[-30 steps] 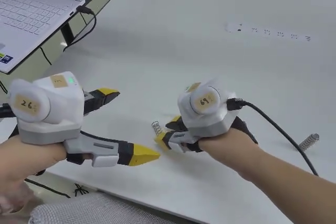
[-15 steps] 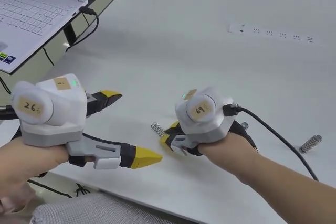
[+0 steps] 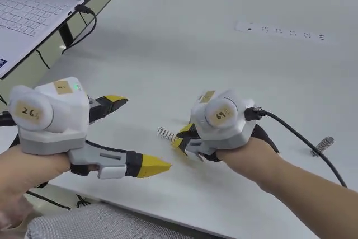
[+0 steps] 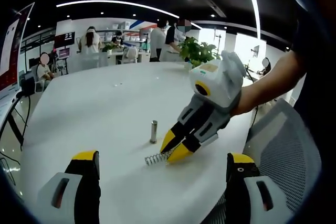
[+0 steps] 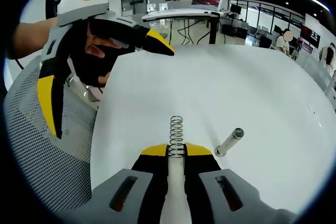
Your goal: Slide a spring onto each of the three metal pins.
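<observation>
My right gripper (image 3: 179,140) is shut on one end of a small coil spring (image 3: 165,133), which sticks out to the left low over the white table (image 3: 184,54). In the right gripper view the spring (image 5: 176,128) runs straight ahead from the shut yellow tips (image 5: 176,150), with a metal pin (image 5: 229,141) just to its right. The left gripper view has this pin (image 4: 153,131) standing upright behind the spring (image 4: 156,158). My left gripper (image 3: 135,132) hovers wide open left of the spring, holding nothing. A second spring (image 3: 323,145) lies at the far right.
An open laptop (image 3: 28,9) sits on a stand at the far left, its cable (image 3: 84,32) hanging by the table edge. A white power strip (image 3: 279,31) lies at the back. A mesh chair (image 3: 95,222) is below the near edge.
The head camera has shifted a little. My right gripper keeps its hold on the spring and has turned slightly. The left gripper stays open in place.
</observation>
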`<state>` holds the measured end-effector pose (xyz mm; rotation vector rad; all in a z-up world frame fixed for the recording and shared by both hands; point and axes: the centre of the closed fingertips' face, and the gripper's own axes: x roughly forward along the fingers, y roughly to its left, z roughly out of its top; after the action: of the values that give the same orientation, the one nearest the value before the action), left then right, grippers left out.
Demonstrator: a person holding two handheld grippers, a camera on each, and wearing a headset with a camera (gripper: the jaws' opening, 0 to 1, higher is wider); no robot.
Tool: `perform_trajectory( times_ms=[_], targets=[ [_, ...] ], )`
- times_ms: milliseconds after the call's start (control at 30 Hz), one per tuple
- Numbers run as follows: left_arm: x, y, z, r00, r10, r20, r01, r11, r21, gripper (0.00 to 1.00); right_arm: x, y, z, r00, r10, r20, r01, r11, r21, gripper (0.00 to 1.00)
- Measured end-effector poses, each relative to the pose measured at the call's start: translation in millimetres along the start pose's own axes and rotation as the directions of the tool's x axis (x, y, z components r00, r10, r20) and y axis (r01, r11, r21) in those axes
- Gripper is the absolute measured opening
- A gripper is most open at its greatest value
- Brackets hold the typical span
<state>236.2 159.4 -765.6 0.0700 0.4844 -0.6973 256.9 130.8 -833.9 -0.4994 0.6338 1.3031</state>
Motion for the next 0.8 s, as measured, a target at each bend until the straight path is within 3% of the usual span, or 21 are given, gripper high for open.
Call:
perform_trajectory(
  times_ms=[533,800],
  targets=[
    [20.6,-24.8,6.6,0.9954,-0.095,-0.006,0.095,0.995,0.015,0.89,-59.7,-0.7,-9.3,0.9981,0.013,0.061,-0.012,1.000,-0.019,0.07],
    [26.2,-36.6,7.0,0.9900,-0.141,-0.011,0.141,0.990,0.017,0.81,-77.4,0.1,-15.4,0.9974,0.016,0.071,-0.013,0.999,-0.042,0.07]
  ],
)
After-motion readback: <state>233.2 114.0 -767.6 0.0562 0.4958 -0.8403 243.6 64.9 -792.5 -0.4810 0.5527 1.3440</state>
